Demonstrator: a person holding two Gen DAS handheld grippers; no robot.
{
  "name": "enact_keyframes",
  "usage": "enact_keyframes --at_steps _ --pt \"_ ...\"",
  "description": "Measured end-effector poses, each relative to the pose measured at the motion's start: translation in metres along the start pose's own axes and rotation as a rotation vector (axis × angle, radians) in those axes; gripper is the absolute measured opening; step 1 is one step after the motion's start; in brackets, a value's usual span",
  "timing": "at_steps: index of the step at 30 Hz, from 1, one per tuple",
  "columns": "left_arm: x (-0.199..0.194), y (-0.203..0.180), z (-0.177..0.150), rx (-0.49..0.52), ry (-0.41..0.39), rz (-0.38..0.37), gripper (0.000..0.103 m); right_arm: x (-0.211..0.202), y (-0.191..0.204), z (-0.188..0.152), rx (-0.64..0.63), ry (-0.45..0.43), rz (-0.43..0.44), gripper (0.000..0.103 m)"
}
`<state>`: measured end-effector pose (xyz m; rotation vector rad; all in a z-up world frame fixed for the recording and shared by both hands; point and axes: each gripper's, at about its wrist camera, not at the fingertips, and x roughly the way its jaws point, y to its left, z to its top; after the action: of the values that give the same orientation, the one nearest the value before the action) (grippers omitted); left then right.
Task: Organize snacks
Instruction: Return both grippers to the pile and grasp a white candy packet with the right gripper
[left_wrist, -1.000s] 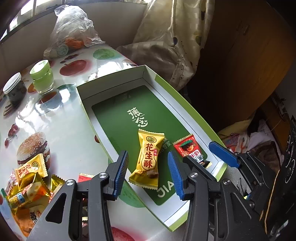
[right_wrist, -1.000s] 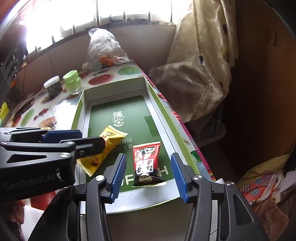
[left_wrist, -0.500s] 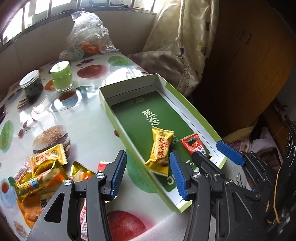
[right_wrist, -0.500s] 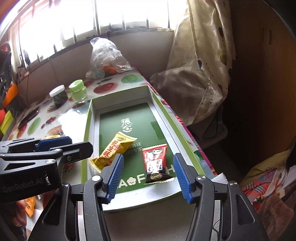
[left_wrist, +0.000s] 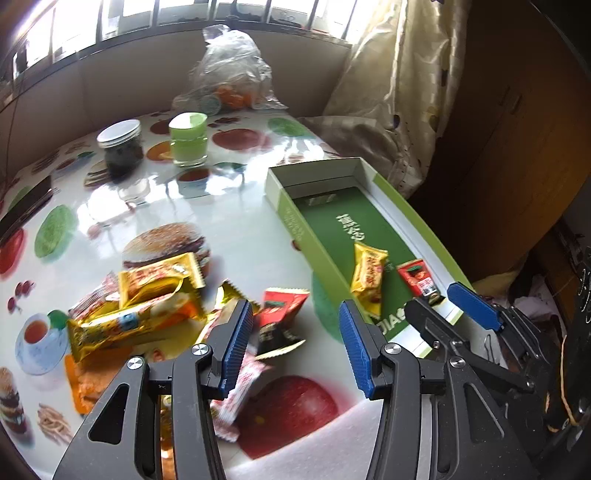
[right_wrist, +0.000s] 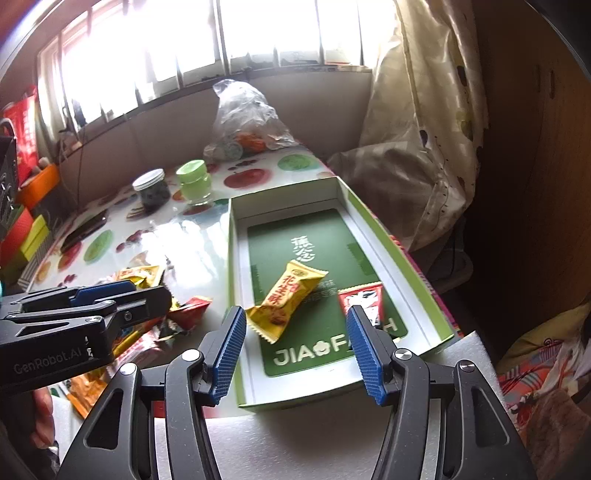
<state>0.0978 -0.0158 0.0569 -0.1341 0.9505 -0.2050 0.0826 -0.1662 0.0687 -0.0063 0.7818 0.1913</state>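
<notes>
Now, step in hand: fetching the next wrapped snack from the loose pile and carrying it to the box, as I judge it.
Snack pile (left_wrist: 147, 306): a heap of yellow, gold and red wrappers on the near left of the worktop (left_wrist: 192, 221), overlapping one another.
Nearest pick: a red packet (left_wrist: 280, 310) lies at the right edge of the pile, just beyond the left gripper's fingers; it looks the easiest to take alone.
Box (right_wrist: 369, 221): a shallow green-and-white tray on the right of the worktop, its near end close to the edge.
Already in the box: a yellow candy (right_wrist: 284, 299) lying slantwise and a red sachet (right_wrist: 364, 299) just right of it, both toward the near end.
Left gripper (left_wrist: 295, 339): jaws apart with nothing between them; they have just been opening, over the pile's right edge.
Right gripper (right_wrist: 295, 343): jaws wide and empty, having just been opening, over the near end of the box.
How to do it well: come down on one wrapper only, gripping across its crimped end or narrow middle so neighbours stay put.
Risk: the wrappers look slick and stacked, so a shallow pinch may slip or drag a second packet.
Placement: the far half of the box is bare; setting the next snack there would keep a row.
</notes>
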Motion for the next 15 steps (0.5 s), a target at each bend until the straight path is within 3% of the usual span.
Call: enact_keyframes --at_steps 15 --pt "-0.018 0.056 -0.029 -0.111 -0.009 0.075 0.05 0.005 0.042 -0.01 -0.073 0.029 0.066 0.057"
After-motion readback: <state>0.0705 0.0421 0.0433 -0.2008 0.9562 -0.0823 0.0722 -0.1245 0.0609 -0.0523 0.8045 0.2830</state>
